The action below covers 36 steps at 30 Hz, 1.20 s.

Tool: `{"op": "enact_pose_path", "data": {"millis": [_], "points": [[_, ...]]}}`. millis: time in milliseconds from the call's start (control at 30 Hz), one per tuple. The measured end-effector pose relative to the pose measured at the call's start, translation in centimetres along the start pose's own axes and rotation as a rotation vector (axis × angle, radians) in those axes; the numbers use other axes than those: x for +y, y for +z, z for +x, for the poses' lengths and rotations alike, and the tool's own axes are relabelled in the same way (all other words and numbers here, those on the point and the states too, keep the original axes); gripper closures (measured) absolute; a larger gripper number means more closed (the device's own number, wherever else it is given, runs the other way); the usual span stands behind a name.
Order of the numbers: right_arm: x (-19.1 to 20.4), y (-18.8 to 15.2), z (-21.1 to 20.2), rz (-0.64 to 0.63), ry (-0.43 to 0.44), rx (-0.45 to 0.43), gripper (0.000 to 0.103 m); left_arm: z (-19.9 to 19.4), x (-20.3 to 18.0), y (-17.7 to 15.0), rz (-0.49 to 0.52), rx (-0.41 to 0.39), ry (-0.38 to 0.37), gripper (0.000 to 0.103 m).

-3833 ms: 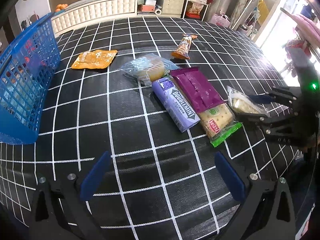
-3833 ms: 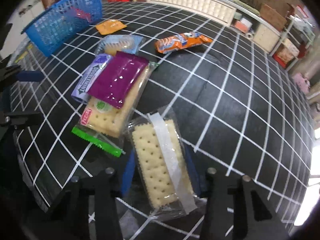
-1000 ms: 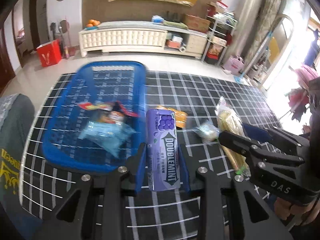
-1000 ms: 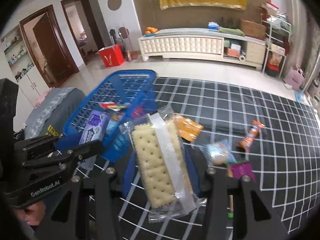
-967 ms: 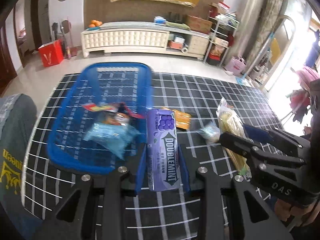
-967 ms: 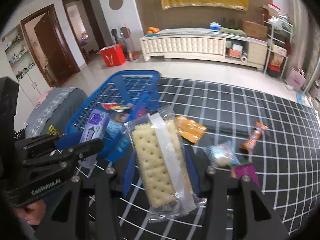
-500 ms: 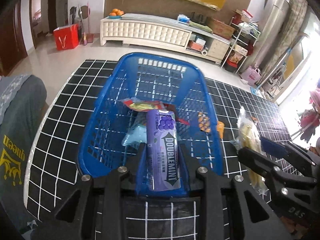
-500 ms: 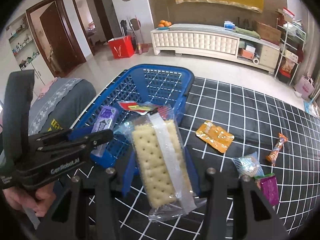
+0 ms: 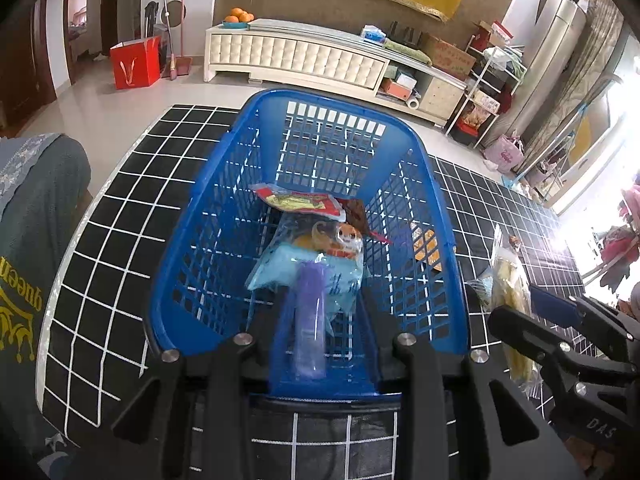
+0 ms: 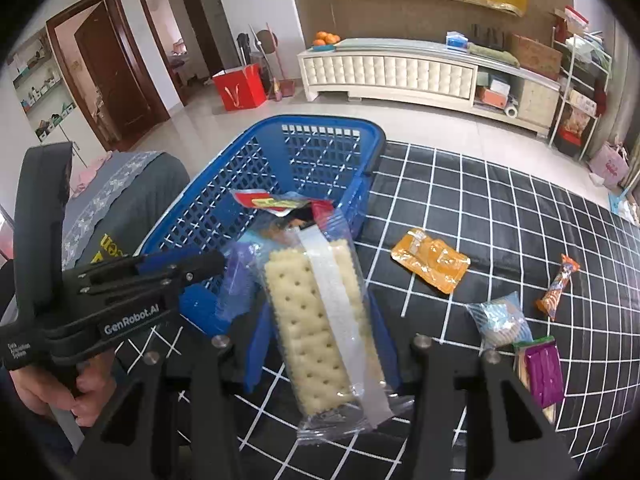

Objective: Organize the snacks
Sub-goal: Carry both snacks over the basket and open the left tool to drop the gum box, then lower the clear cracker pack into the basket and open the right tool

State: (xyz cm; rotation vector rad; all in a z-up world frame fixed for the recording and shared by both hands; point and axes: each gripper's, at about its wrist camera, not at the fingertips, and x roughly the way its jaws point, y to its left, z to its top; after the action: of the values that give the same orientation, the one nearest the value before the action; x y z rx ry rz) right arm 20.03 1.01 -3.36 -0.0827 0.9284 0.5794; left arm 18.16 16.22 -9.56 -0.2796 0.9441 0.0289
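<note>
A blue plastic basket (image 9: 420, 168) stands at the left end of the black grid-patterned table and holds several snack packets. My left gripper (image 9: 320, 320) hovers over its near rim with its jaws spread; the purple Doublemint pack (image 9: 310, 316) is blurred between them, dropping into the basket. In the right wrist view the left gripper (image 10: 216, 264) is at the basket (image 10: 312, 152) rim with the purple pack (image 10: 236, 280) below it. My right gripper (image 10: 320, 320) is shut on a clear cracker packet (image 10: 316, 320), held just right of the basket. It also shows in the left wrist view (image 9: 510, 292).
On the table to the right lie an orange packet (image 10: 430, 260), a clear-blue wrapped cake (image 10: 500, 320), a small orange candy (image 10: 558, 286) and a purple packet on crackers (image 10: 542, 372). A grey cushion (image 9: 28, 248) lies left of the table.
My left gripper has opened and the purple Doublemint pack has slipped from its hold, falling into the basket. Both grippers have moved closer to the basket.
</note>
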Motion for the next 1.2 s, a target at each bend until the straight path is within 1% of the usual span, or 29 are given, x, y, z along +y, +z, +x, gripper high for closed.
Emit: {"op": "enact_pose_path", "data": {"millis": [100, 133, 167, 200, 333, 400, 600, 667, 867, 1000, 1200], "points": [[0.1, 0.0, -0.4, -0.001, 0.007, -0.008, 0.051, -0.7, -0.1, -0.1, 0.005, -0.007, 0.007, 0.072], [0.2, 0.1, -0.7, -0.004, 0.013, -0.012, 0.051, -1.0, -0.1, -0.1, 0.003, -0.008, 0.006, 0.070], [0.3, 0.1, -0.9, -0.007, 0.015, -0.016, 0.051, -1.2, 0.0, -0.1, 0.000, -0.012, 0.004, 0.066], [0.5, 0.2, -1.1, -0.012, 0.017, -0.021, 0.051, -1.7, 0.1, -0.1, -0.003, -0.018, 0.001, 0.065], [1.3, 0.8, -1.6, -0.038, 0.028, -0.032, 0.051, -3.3, 0.6, -0.4, 0.003, -0.047, 0.022, 0.065], [2.0, 1.1, -1.6, -0.055, 0.034, -0.035, 0.051, -4.2, 1.0, -0.5, 0.006, -0.061, 0.032, 0.063], [4.3, 2.4, -0.7, -0.121, 0.056, -0.035, 0.051, -6.1, 3.1, -0.8, -0.001, -0.084, 0.076, 0.062], [5.2, 2.9, 0.0, -0.149, 0.065, -0.024, 0.051, -6.5, 3.9, -0.8, -0.013, -0.087, 0.089, 0.061], [6.9, 3.3, 2.5, -0.205, 0.074, 0.023, 0.051, -6.5, 5.5, -0.8, -0.030, -0.090, 0.109, 0.061], [7.5, 3.6, 4.0, -0.221, 0.082, 0.053, 0.051, -5.9, 6.1, -0.6, -0.029, -0.081, 0.110, 0.061], [8.2, 3.6, 6.8, -0.270, 0.070, 0.116, 0.051, -4.9, 6.7, -0.7, -0.034, -0.065, 0.105, 0.061]]}}
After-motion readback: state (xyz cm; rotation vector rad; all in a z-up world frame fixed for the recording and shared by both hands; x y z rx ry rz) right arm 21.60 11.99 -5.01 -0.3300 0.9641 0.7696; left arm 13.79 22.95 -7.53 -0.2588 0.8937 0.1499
